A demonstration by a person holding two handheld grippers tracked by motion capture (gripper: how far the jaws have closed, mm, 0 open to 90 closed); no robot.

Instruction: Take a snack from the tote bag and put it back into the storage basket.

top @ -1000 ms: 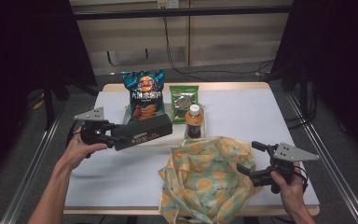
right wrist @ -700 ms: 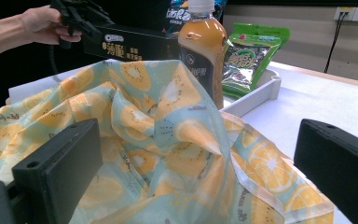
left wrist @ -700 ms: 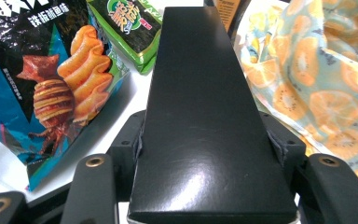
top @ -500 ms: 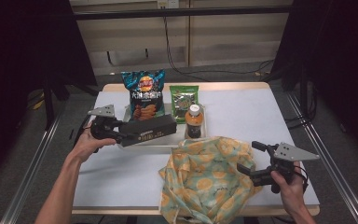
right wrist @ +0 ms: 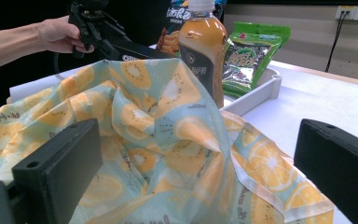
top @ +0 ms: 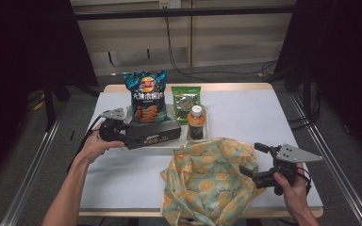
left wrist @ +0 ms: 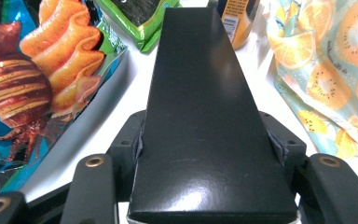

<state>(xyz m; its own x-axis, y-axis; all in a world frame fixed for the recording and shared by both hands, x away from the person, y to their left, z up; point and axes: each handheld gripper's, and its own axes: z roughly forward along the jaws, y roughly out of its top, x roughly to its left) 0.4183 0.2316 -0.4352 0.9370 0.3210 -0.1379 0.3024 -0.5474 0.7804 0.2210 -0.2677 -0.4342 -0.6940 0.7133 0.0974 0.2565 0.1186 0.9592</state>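
The left gripper, at centre left of the high view, is pinching one end of a long black carton, which is lying over the white tray. The carton looks stiff, light and glossy, so gripping across its narrow sides suits it. The right gripper, lower right, is hanging spread beside the fruit-print cloth bag.

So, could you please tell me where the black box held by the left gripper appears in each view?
High view: black box left of centre, over the white tray's front edge.
Left gripper view: black box runs up the middle between the jaws.
Right gripper view: its end top left, behind the fruit-print bag.
Shared landmark: tea bottle.
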